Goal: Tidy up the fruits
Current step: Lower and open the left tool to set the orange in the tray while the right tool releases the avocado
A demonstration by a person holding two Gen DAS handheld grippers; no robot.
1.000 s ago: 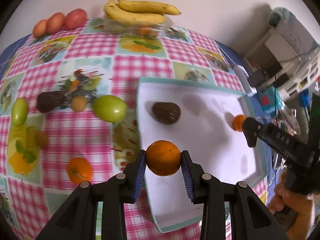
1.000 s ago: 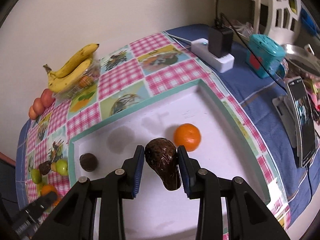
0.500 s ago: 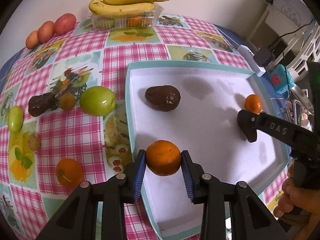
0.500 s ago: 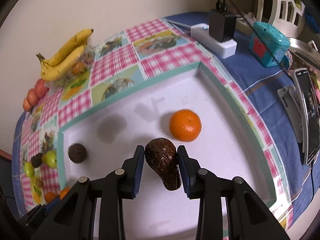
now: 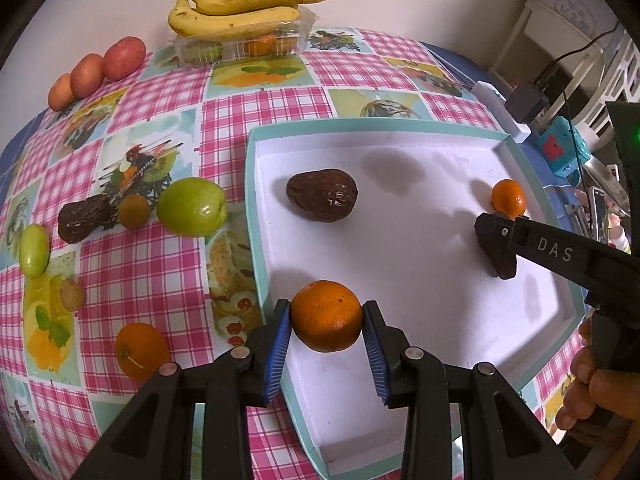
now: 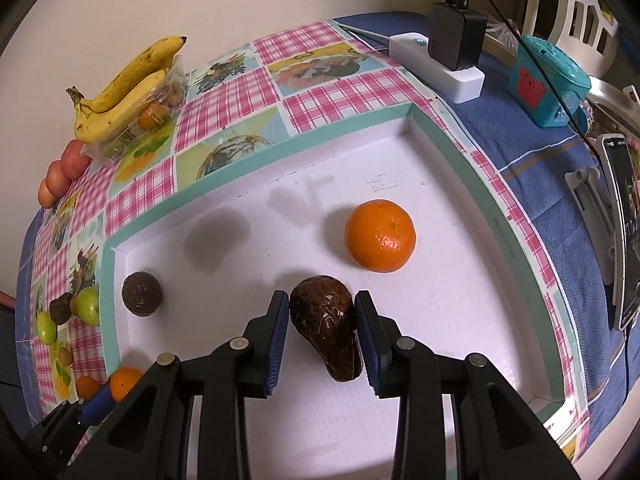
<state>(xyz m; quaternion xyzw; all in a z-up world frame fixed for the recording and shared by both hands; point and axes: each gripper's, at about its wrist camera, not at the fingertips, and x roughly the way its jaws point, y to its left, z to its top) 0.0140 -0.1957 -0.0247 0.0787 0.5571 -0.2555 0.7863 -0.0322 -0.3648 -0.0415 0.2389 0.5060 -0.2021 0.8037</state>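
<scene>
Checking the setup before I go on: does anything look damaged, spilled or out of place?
Nothing looks spilled or damaged. One oddity: the bananas are perched on top of a clear plastic container rather than on the table.

Both grippers are showing black arms, blue ribbed fingers (image 5: 280,340) and silver screws; one is wearing white "DAS" lettering (image 5: 554,245).

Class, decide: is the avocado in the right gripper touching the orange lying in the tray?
Apart. The right wrist view shows white tray floor between the avocado and orange.
</scene>
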